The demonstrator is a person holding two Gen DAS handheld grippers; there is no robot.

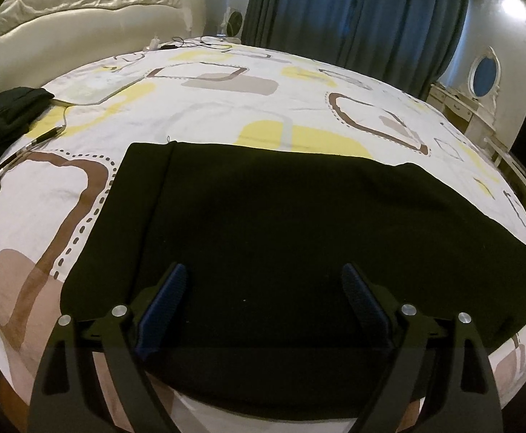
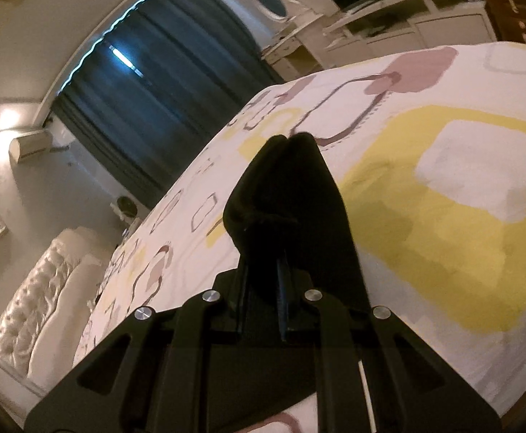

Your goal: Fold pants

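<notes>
Black pants point(image 1: 281, 223) lie flat on the patterned bedspread point(image 1: 208, 108), spread across the near half of the bed. My left gripper point(image 1: 264, 281) is open, its blue-padded fingers point(image 1: 176, 288) wide apart just above the pants' near part. In the right wrist view my right gripper point(image 2: 281, 270) is shut on a bunched fold of the black pants point(image 2: 291, 195) and holds it lifted above the bedspread point(image 2: 461, 198). The fingertips are hidden in the cloth.
A second dark garment point(image 1: 7, 112) lies at the bed's left edge, with a cable and pen-like item point(image 1: 46, 135) beside it. A cream tufted headboard point(image 1: 93, 3) stands at the back left. Blue curtains point(image 1: 353, 11) and a white dresser point(image 1: 468, 108) stand beyond the bed.
</notes>
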